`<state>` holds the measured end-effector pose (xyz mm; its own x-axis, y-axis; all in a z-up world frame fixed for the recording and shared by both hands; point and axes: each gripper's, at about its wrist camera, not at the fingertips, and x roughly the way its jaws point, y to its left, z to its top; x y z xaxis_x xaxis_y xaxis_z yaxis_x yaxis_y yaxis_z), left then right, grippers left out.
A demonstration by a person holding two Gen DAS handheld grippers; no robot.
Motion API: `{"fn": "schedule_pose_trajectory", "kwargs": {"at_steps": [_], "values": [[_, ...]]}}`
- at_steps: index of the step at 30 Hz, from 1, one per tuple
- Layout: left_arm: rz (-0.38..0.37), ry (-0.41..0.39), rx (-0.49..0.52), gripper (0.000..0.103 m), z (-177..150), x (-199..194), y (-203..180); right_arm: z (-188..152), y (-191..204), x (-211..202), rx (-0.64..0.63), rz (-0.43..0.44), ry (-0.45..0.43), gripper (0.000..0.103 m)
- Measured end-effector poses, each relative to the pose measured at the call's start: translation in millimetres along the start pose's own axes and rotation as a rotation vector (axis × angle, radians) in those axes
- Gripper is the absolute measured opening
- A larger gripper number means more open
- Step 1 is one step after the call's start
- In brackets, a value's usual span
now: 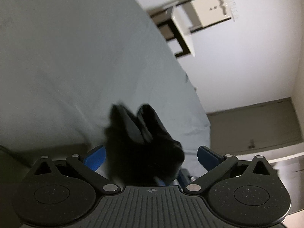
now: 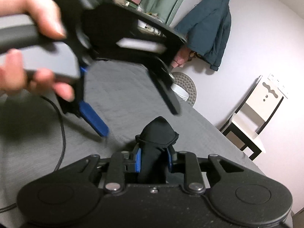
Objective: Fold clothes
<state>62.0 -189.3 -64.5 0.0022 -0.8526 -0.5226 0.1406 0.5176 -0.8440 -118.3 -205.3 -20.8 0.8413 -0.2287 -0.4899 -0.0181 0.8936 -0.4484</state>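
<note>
Black cloth (image 2: 153,152) sits bunched between my right gripper's (image 2: 153,160) blue pads, pinched tight above the grey sheet (image 2: 133,98). My left gripper (image 1: 151,156) hangs with jaws spread wide, the same dark bundle in front of it. Risk, I judge: so small a wad may slip sideways if the left closes on only one layer, undoing the fold.

Your right gripper (image 2: 153,159) has matt black plastic; the black garment (image 2: 157,133) and grey sheet (image 2: 133,95) look like soft cloth.
</note>
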Motion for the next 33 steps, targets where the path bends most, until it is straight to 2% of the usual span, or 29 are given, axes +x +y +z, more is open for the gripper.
{"fn": "schedule_pose_trajectory", "kwargs": {"at_steps": [2,5,9,10,11,12,13,15,17,19,20,22,24,26,28,30,33], "values": [[-0.034,0.041,-0.045,0.103,1.9,17.9,-1.2,-0.4,1.8,-3.5,-0.003,0.012,-0.004,0.025],[-0.033,0.069,-0.079,0.103,4.0,38.9,-3.0,-1.0,1.0,-6.6,-0.001,0.024,-0.01,0.025],[-0.004,0.046,-0.049,0.102,5.4,52.7,-9.4,-2.3,-1.4,-8.8,-0.005,0.047,-0.023,0.025],[-0.003,0.049,-0.048,0.099,6.0,56.1,-10.2,-3.6,-1.4,-8.6,-0.011,0.051,-0.022,0.025],[0.003,0.073,-0.047,0.095,7.3,60.0,-11.2,-4.1,-0.2,-8.8,-0.017,0.058,-0.021,0.025],[0.02,0.094,-0.043,0.084,7.3,64.1,-12.8,-4.6,1.1,-9.0,-0.024,0.065,-0.02,0.025],[0.045,0.111,-0.033,0.069,7.7,68.8,-14.6,-5.0,2.3,-9.1,-0.03,0.071,-0.019,0.025],[0.087,0.132,-0.021,0.049,7.8,77.0,-16.5,-5.8,4.6,-7.9,-0.043,0.079,-0.017,0.025],[0.106,0.137,-0.017,0.043,8.1,81.7,-17.5,-6.0,7.0,-6.9,-0.055,0.09,-0.009,0.025],[0.122,0.135,0.001,0.031,9.2,82.4,-19.0,-6.4,11.4,-7.6,-0.073,0.099,0.0,0.028],[0.134,0.134,0.018,0.029,9.8,82.2,-20.0,-6.3,13.2,-8.2,-0.085,0.106,0.002,0.029],[0.166,0.133,0.071,0.012,11.5,83.5,-24.2,-5.8,15.6,-9.6,-0.107,0.123,0.007,0.031],[0.193,0.121,0.138,0.011,9.3,84.0,-30.0,-4.0,10.1,-13.5,-0.1,0.156,0.012,0.042],[0.225,0.098,0.236,0.01,5.9,86.0,-38.5,-3.5,-4.5,-16.6,-0.045,0.188,0.007,0.06],[0.269,0.071,0.356,0.01,2.8,90.8,-49.6,-4.1,-25.7,-18.0,0.041,0.212,-0.002,0.06],[0.304,0.064,0.47,0.01,0.2,97.4,-63.8,-7.9,-55.5,-11.7,0.149,0.175,0.012,0.06],[0.329,0.066,0.551,0.01,3.6,103.9,-76.9,-21.5,-105.5,3.9,0.34,0.042,0.049,0.064]]}}
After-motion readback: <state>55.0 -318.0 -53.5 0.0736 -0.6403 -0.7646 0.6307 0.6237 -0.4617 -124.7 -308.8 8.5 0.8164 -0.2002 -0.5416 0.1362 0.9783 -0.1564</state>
